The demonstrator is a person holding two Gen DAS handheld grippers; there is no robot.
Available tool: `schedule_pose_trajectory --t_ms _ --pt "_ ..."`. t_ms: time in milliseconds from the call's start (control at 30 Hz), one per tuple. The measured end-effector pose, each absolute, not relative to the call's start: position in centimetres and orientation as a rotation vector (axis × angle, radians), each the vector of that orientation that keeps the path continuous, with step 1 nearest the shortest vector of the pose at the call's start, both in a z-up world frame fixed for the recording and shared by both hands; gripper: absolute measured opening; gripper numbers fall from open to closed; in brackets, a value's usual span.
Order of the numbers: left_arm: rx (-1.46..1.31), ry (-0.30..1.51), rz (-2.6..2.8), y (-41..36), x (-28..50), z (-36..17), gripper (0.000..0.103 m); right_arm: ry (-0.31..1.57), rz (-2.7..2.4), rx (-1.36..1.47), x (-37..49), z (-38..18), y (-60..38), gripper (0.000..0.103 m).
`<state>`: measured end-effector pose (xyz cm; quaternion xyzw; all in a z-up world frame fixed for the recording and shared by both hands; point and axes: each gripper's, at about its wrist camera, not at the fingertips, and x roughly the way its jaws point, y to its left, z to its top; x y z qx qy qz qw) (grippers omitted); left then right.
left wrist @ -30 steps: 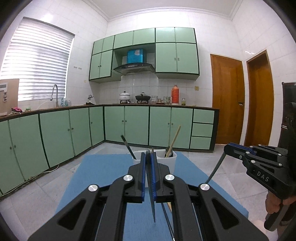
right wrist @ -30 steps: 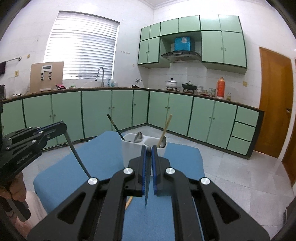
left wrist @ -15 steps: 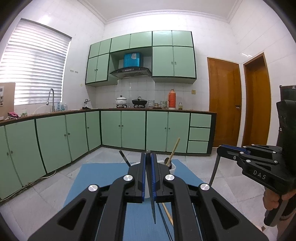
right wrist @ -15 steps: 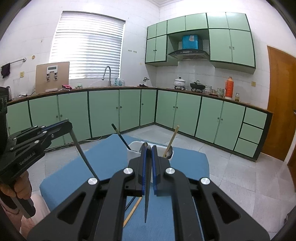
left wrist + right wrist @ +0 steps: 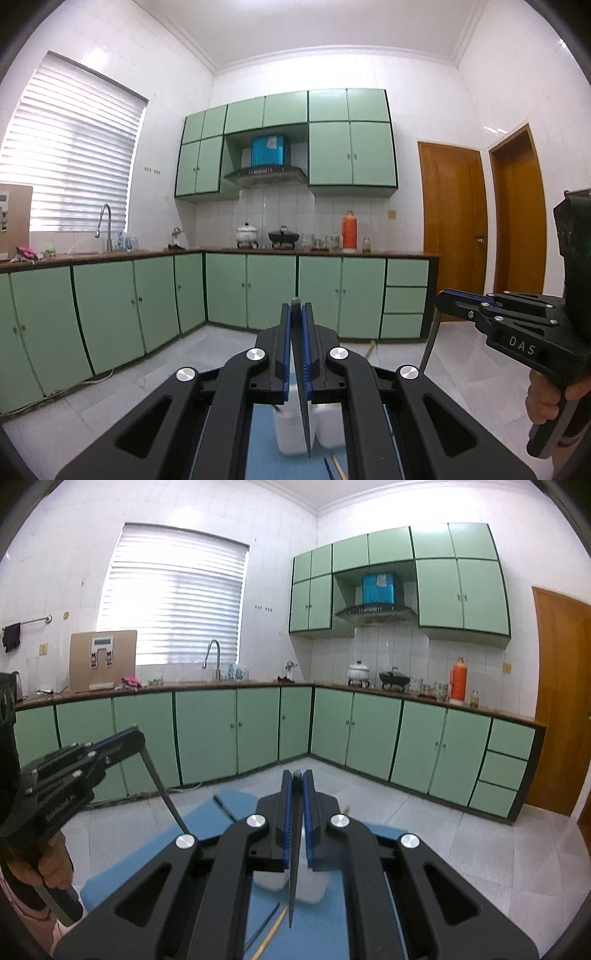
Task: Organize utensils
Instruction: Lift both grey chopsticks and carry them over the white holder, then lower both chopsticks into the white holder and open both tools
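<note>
My left gripper [image 5: 296, 314] is shut on a dark chopstick [image 5: 304, 413] that hangs down in front of the white utensil holder [image 5: 291, 428]. My right gripper [image 5: 296, 782] is shut on another dark chopstick [image 5: 293, 878], also hanging over the white holder [image 5: 314, 888]. The holder stands on a blue mat [image 5: 207, 819], mostly hidden behind my fingers. A wooden chopstick [image 5: 273, 932] and a dark one [image 5: 264, 928] lie on the mat near me. Each gripper shows in the other's view: the right one [image 5: 439, 295] and the left one [image 5: 138, 733].
Green kitchen cabinets [image 5: 229, 291] and a counter run along the far walls. Grey tiled floor [image 5: 498, 849] surrounds the blue-covered table. Wooden doors [image 5: 454, 232] are at the right. A hand [image 5: 550, 398] holds the right gripper's handle.
Both grippers have tilted upward and risen with their chopsticks; the holder and mat have slid lower in both views and are now mostly hidden behind the fingers.
</note>
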<state>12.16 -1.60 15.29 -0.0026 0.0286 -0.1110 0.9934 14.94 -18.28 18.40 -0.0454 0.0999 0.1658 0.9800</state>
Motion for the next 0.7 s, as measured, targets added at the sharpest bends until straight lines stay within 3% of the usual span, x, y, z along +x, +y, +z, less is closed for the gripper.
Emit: schedule_pose_trajectory --t_ms 300,700 --pt "-0.014 0.004 -0.19 -2.0 17.9 17.7 0.006 0.155 0.312 -0.073 21.1 21.9 -17.9 0.005" --pt "-0.025 0.064 -0.155 -2.7 26.6 14.2 0.006 0.192 0.256 -0.058 29.2 16.8 -16.9 0.005"
